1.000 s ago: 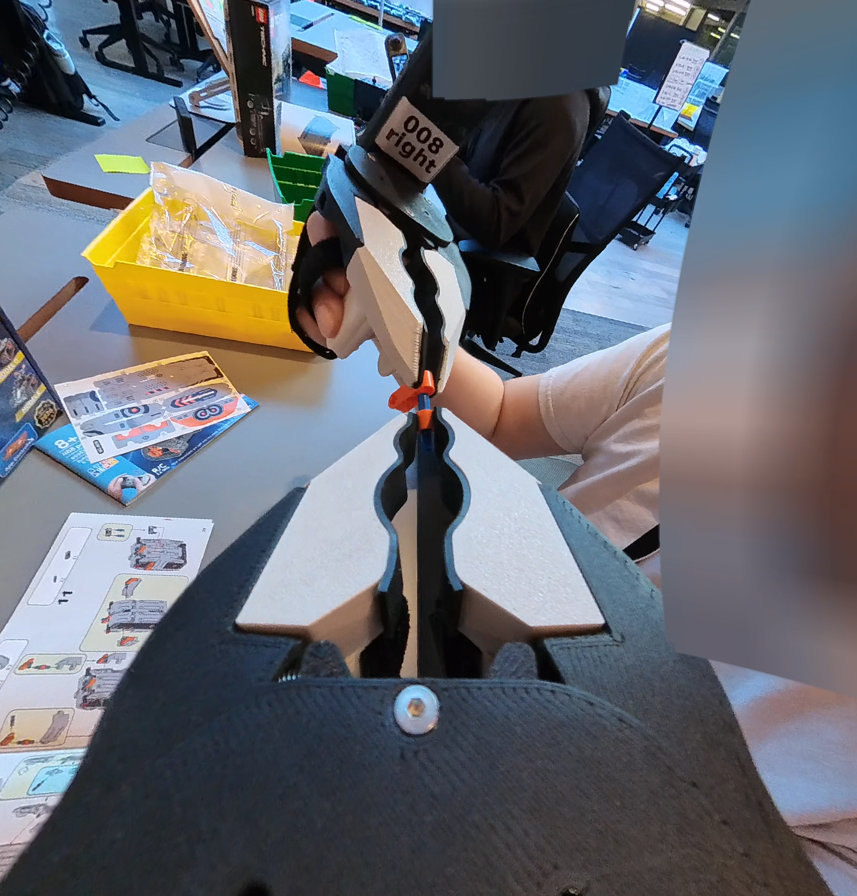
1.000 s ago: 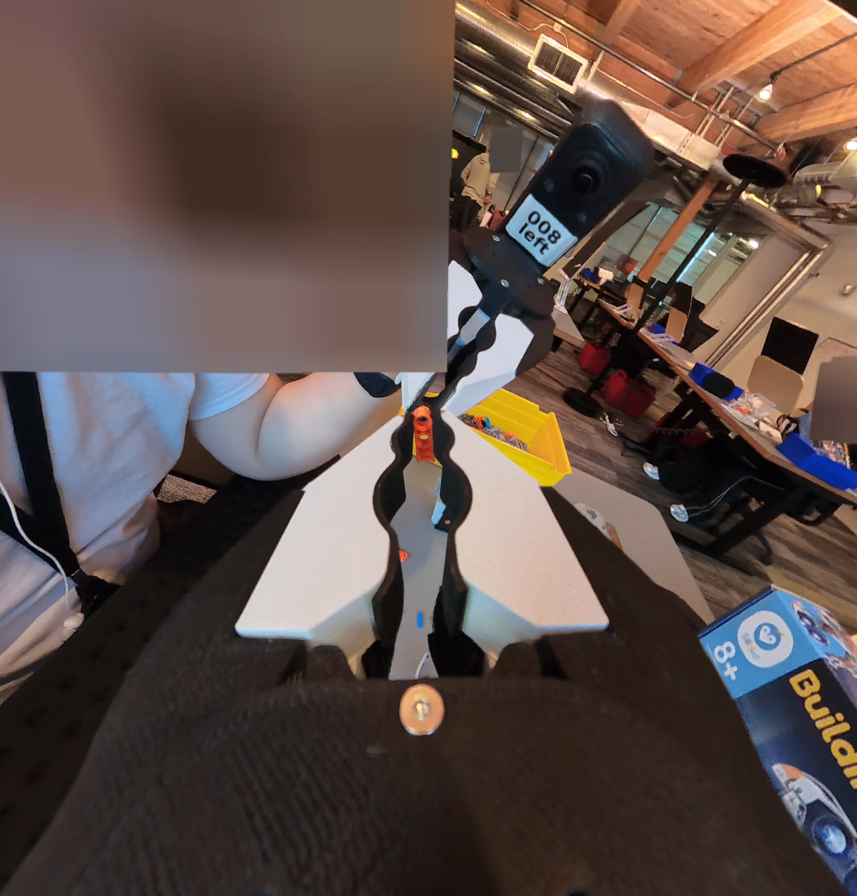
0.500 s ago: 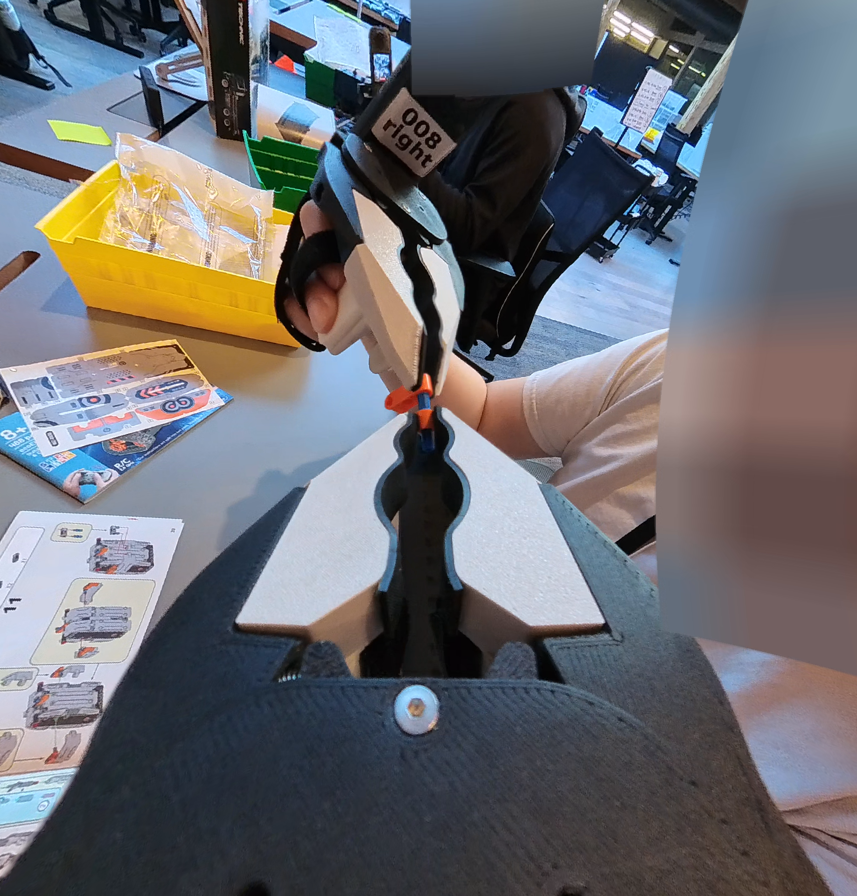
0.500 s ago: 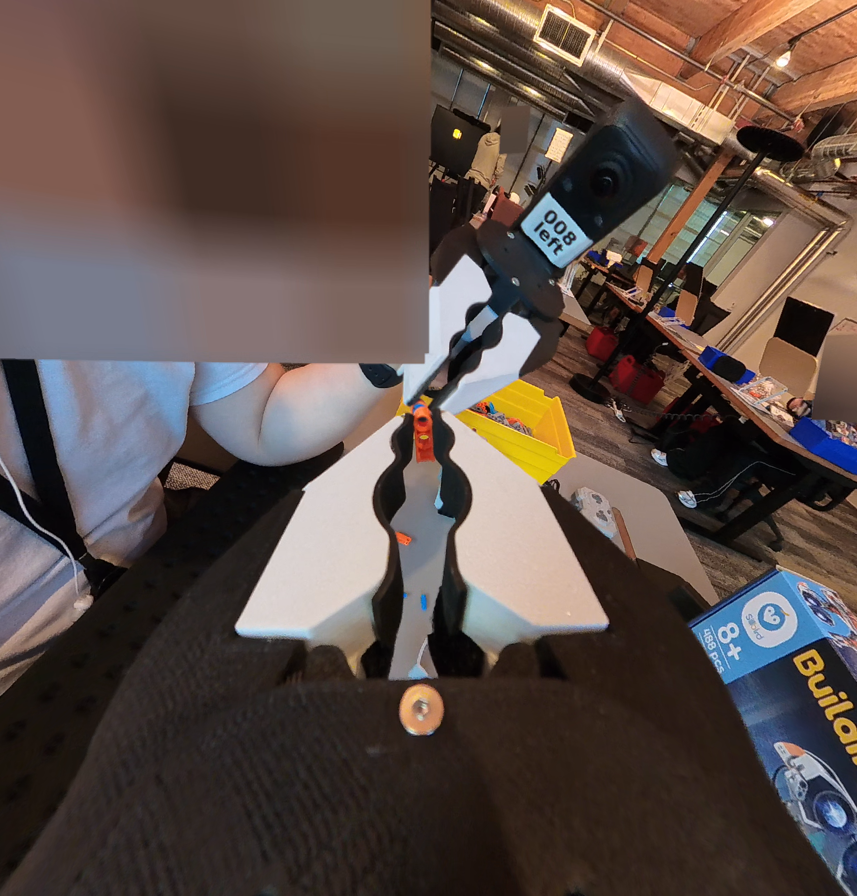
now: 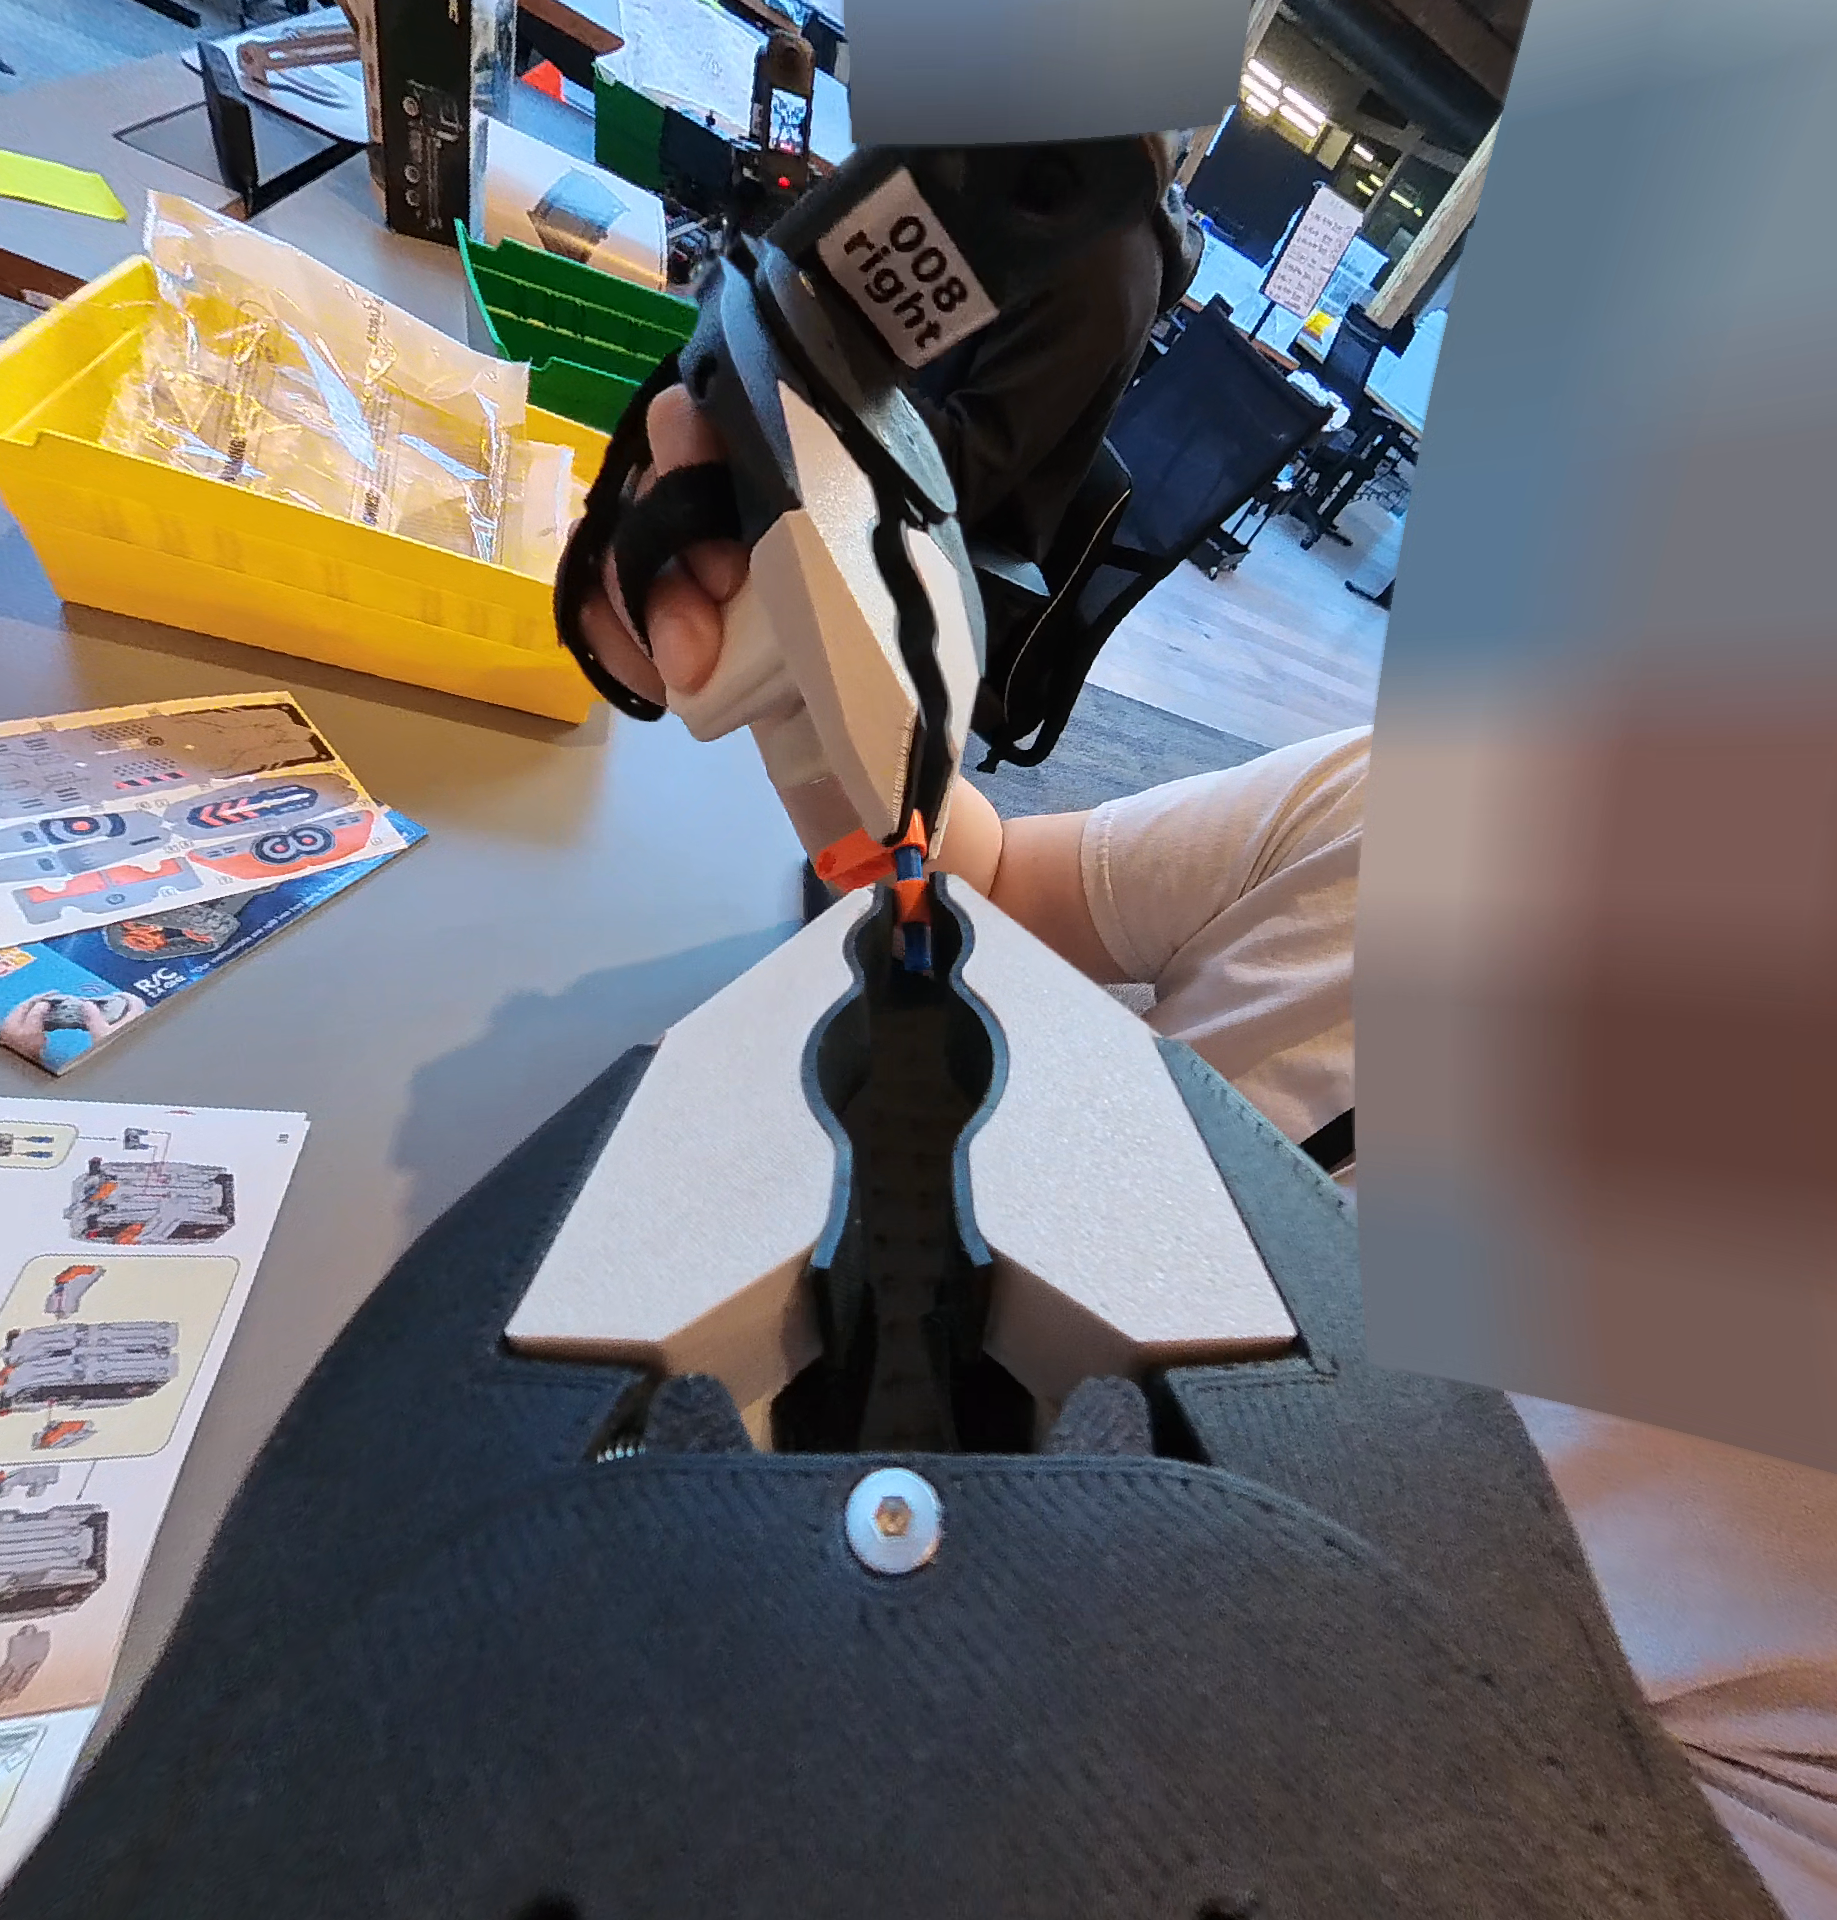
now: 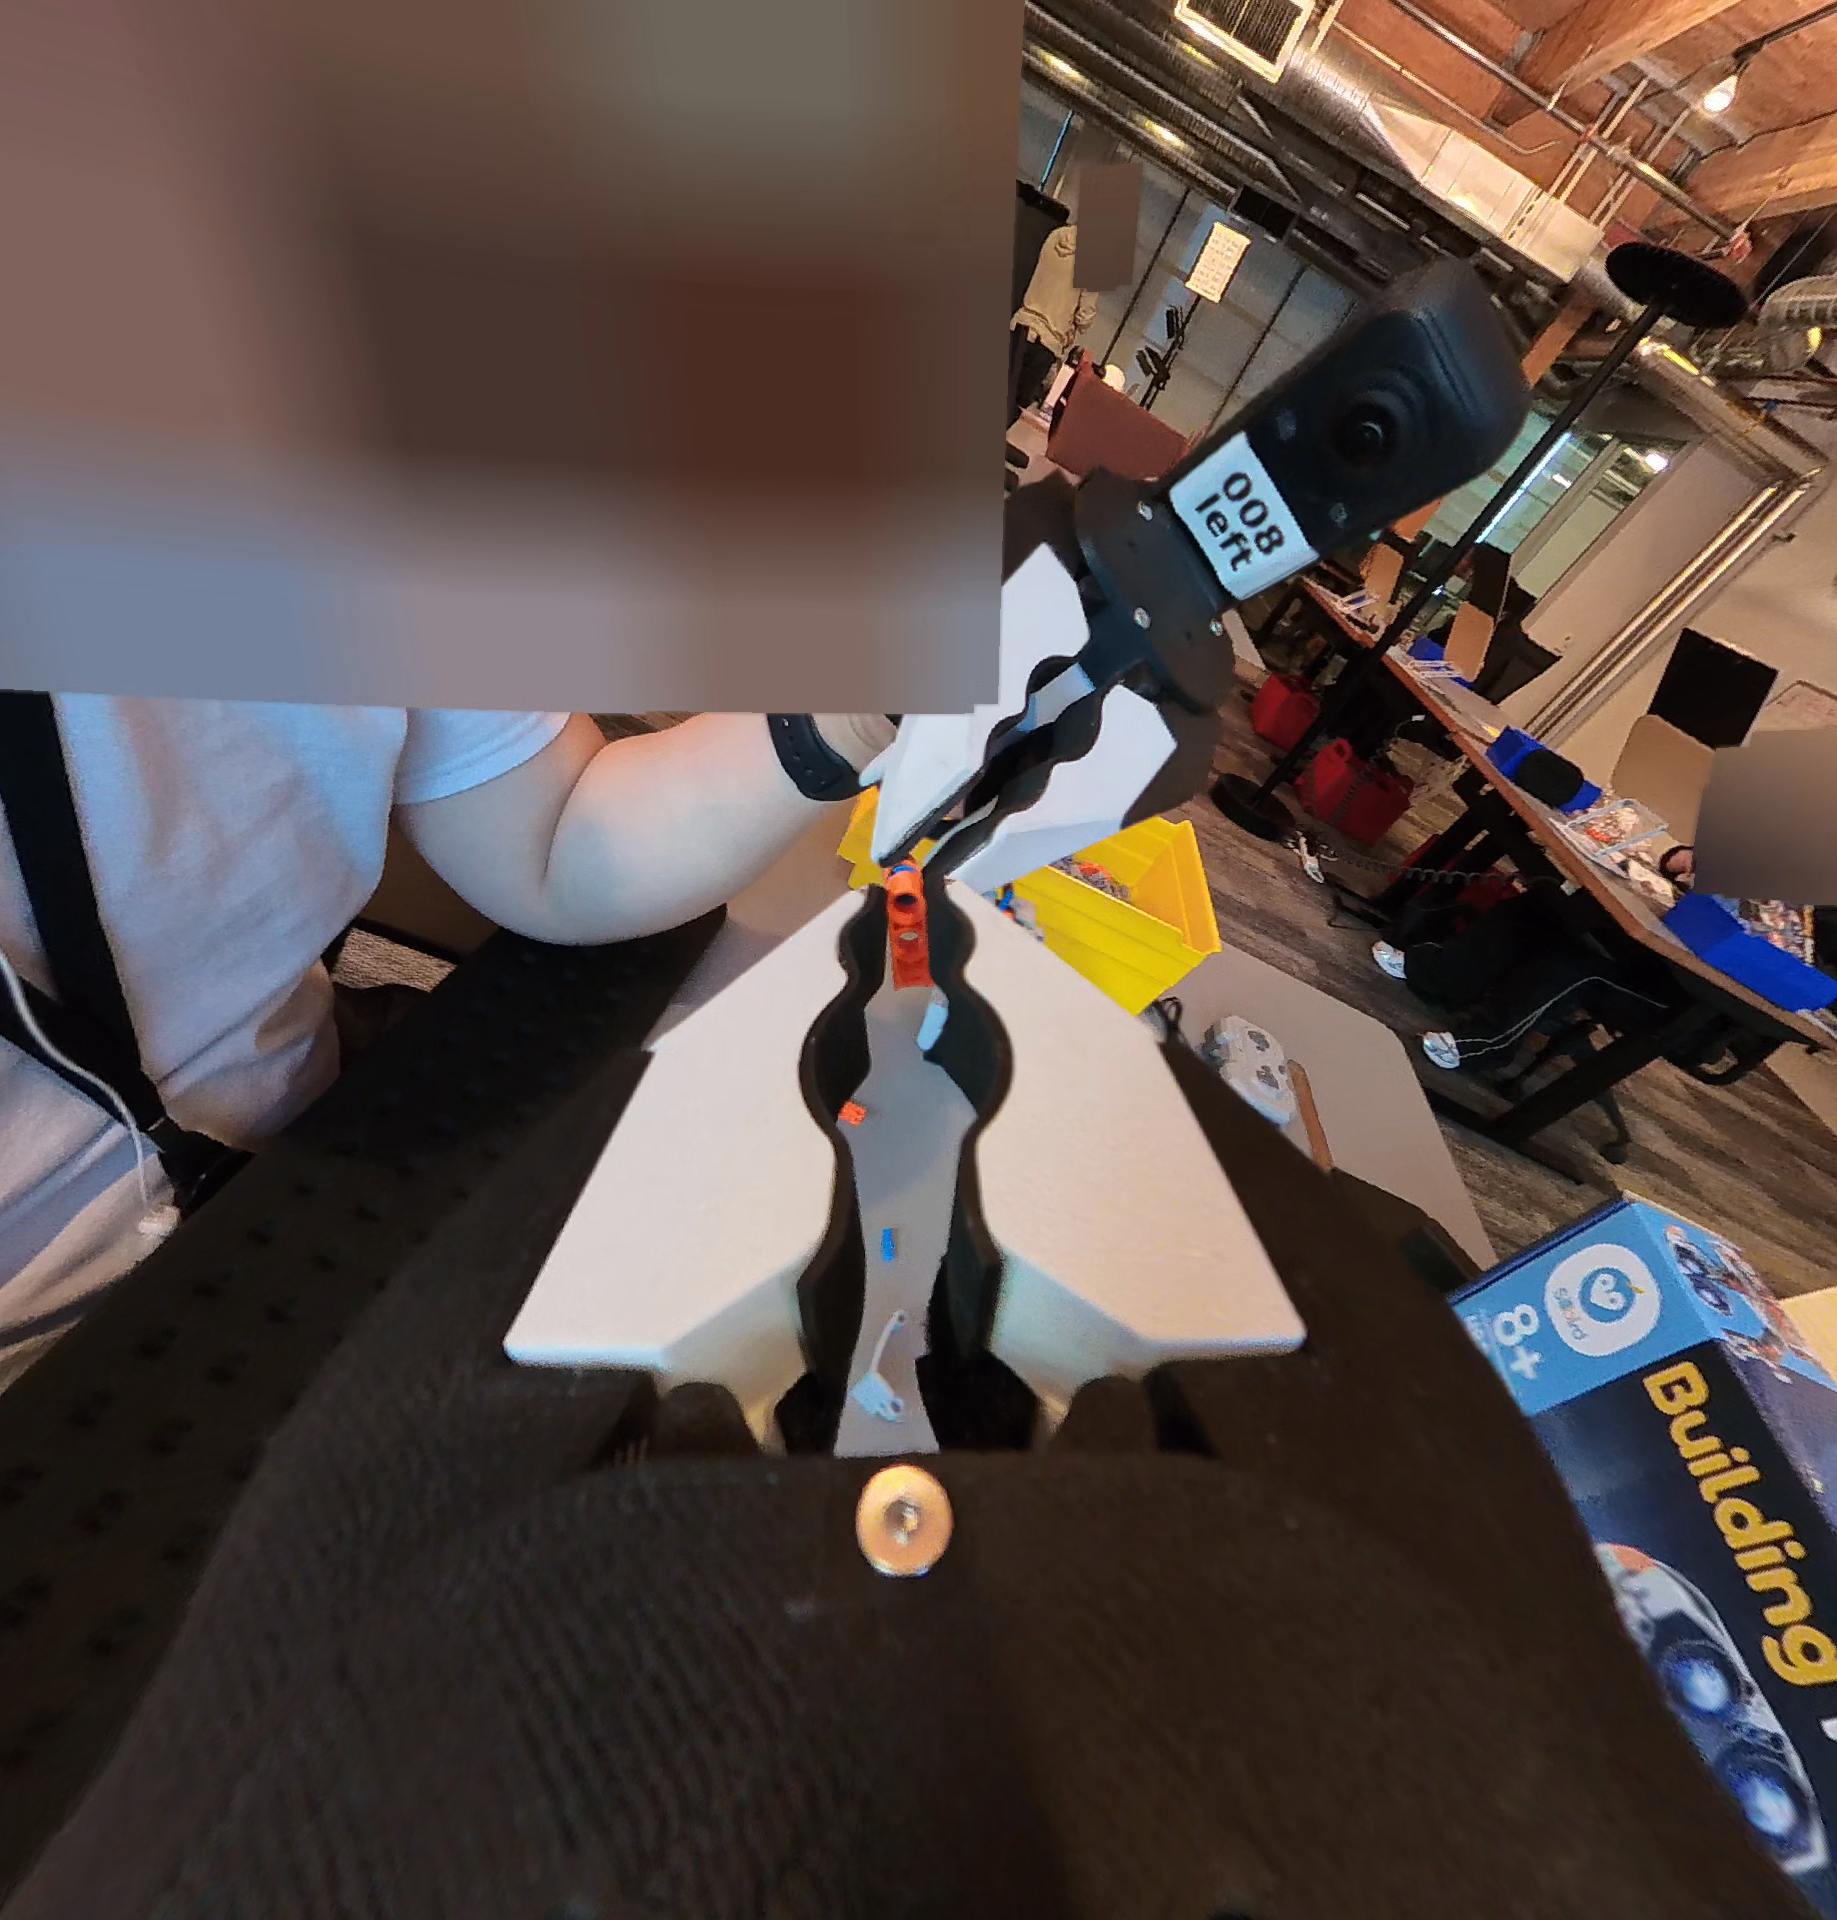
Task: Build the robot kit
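Observation:
My left gripper [image 5: 909, 906] is shut on a small blue pin [image 5: 918, 943] and held in the air above the grey table [image 5: 540, 935]. My right gripper [image 6: 906, 896] is shut on a small orange beam piece [image 6: 906, 940]. The two grippers meet tip to tip. In the left wrist view the right gripper [image 5: 909, 831] comes down from above with the orange piece [image 5: 854, 858] touching the blue pin. In the right wrist view the left gripper [image 6: 909, 857] comes in from the upper right, with the pin's blue end [image 6: 898, 865] against the orange piece.
A yellow bin [image 5: 270, 592] with clear plastic bags and a green bin [image 5: 571, 312] stand at the back left. Instruction sheets [image 5: 93, 1299] and a booklet [image 5: 166, 935] lie at the left. A blue toy box [image 6: 1724, 1507] is at the right. Small loose pieces [image 6: 852, 1114] lie below. Both grippers' tips are close together, under 4 cm apart.
Both grippers stay shut and tip to tip with the pieces together. The pair has shifted slightly, and the left gripper leans further right in the right wrist view.

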`<state>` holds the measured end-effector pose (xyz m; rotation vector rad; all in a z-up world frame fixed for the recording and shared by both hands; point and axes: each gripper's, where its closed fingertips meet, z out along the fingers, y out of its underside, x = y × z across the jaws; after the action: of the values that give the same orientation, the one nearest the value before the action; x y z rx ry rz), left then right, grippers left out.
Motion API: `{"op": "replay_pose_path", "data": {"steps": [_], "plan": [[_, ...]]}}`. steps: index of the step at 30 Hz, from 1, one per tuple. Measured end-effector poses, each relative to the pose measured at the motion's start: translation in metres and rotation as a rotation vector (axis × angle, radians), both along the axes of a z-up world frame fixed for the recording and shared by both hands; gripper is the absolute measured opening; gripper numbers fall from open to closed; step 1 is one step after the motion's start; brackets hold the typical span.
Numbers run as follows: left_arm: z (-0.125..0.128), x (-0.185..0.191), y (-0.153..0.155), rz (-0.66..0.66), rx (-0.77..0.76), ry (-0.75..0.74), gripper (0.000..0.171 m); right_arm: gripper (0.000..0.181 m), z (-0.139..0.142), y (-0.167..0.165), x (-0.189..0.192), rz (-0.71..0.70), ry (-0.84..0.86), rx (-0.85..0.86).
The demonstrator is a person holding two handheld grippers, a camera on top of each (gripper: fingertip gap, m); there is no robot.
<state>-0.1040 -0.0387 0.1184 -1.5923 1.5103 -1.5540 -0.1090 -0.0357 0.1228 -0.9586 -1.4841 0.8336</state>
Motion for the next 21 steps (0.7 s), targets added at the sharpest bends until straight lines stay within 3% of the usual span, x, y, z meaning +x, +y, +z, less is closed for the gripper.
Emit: {"op": "replay_pose_path", "data": {"steps": [21], "plan": [[0.028,0.007,0.025,0.126,-0.059,-0.196,0.005,0.006,0.024,0.022,0.009,-0.219,0.095,0.161]]}}
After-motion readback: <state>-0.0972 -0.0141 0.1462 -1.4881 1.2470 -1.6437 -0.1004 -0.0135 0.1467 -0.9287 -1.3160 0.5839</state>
